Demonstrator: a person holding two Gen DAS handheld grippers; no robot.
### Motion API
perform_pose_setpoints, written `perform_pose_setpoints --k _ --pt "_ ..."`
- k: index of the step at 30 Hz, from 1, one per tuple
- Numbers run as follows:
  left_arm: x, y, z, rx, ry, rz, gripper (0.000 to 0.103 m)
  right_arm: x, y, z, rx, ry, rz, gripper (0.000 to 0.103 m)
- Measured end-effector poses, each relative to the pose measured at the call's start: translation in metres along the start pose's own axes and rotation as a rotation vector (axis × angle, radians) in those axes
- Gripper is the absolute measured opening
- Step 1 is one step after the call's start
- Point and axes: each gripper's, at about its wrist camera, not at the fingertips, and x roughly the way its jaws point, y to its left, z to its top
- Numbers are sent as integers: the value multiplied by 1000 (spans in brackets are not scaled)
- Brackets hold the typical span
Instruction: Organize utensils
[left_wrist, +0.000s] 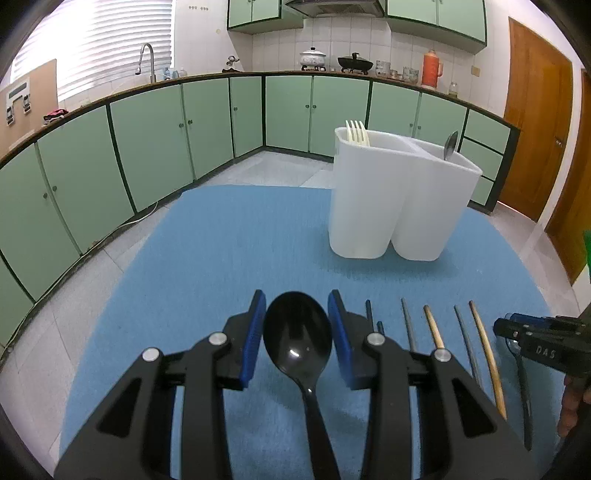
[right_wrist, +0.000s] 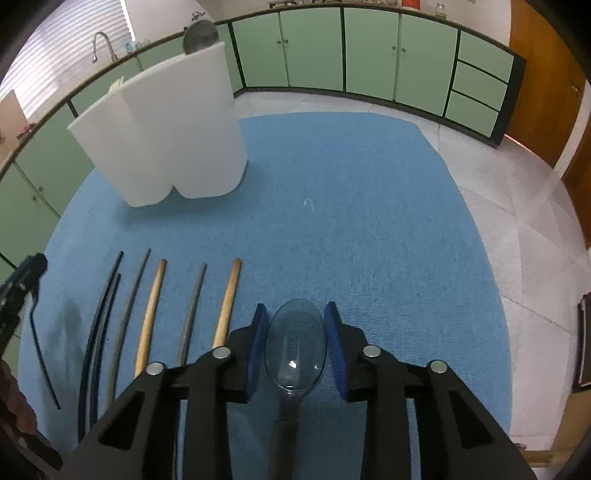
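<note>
Black left gripper (left_wrist: 297, 306) (silver screws), blue-padded jaws, "DAS" lettering.

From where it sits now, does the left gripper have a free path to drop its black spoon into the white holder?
Probably yes. The left gripper has the black spoon between its fingers, and only bare blue mat lies between it and the white holder, whose near compartment shows only a fork.

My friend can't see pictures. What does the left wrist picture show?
The left gripper holds a black spoon between its blue fingers above a blue mat. Beyond stands a white utensil holder; chopsticks lie to the right.
</note>
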Motion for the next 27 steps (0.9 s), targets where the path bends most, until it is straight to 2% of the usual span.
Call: perform_pose_setpoints --k 5,8,19,27 --pt "-7 4 1 -4 -19 2 33 -8 -2 -3 4 -37 25 31" --pt "-14 8 5 -10 -43 3 33 -31 -4 -9 4 -135 79 31" --pt "-47 11 21 -28 -171 -18 33 -107 -4 -13 -19 -419 152 31" --pt "-70 7 43 -17 -264 -35 33 -148 6 5 -47 -537 164 30"
